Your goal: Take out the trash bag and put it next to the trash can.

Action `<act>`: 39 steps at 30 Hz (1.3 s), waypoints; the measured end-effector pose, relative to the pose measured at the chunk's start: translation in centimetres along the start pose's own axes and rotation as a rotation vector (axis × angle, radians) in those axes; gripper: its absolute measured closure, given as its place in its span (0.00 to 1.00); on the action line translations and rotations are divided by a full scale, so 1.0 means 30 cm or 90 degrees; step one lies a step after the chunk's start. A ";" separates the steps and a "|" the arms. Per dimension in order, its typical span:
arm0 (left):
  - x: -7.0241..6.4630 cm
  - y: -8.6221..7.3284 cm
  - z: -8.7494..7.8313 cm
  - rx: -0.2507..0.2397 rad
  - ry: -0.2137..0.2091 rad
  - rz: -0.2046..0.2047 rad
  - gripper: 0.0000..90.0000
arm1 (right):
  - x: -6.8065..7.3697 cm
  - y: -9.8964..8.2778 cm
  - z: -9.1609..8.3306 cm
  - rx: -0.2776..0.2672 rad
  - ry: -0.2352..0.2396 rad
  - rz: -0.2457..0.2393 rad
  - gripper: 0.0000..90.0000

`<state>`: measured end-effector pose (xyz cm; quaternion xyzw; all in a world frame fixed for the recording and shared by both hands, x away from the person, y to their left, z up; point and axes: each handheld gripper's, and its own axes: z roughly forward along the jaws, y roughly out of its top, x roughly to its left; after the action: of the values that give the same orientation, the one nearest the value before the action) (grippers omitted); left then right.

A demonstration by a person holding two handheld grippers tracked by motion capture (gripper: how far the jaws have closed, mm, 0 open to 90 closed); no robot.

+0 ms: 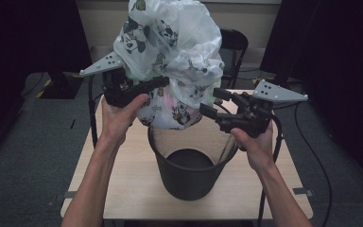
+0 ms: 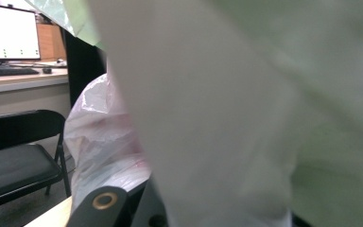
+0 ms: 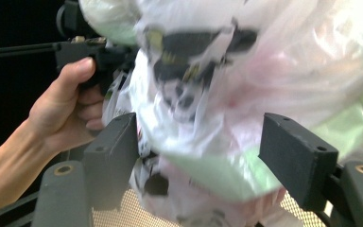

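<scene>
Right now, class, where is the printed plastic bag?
In the high view, the plastic bag hangs above the black bin, held by the left gripper.

The high view looks forward and down on the black bin [image 1: 189, 172] from above. Both gripper views sit close above that bin, pressed near the printed plastic bag [image 1: 170, 52], which all three views share.

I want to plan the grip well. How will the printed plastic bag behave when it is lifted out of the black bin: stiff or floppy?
Probably floppy: the plastic bag is thin, crumpled film that billows above the left gripper pinching it. It seems light for its bulk, since one pinch holds it over the black bin. The film may slip or tear, so the open right gripper could support it.
</scene>
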<state>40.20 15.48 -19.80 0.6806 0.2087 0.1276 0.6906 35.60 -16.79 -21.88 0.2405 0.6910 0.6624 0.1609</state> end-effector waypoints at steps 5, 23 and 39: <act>0.028 0.002 -0.004 -0.005 0.005 -0.003 0.96 | -0.009 -0.022 -0.008 0.005 -0.002 0.006 0.33; 0.127 0.075 -0.057 -0.064 0.066 -0.016 0.96 | -0.052 -0.109 -0.055 0.044 -0.026 0.016 0.38; 0.262 -0.013 -0.027 -0.044 0.113 -0.053 0.96 | -0.076 -0.146 -0.073 0.055 -0.037 0.016 0.45</act>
<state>46.69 19.79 -21.07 0.6332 0.2930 0.1654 0.6970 35.77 -19.90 -26.29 0.2751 0.7110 0.6265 0.1621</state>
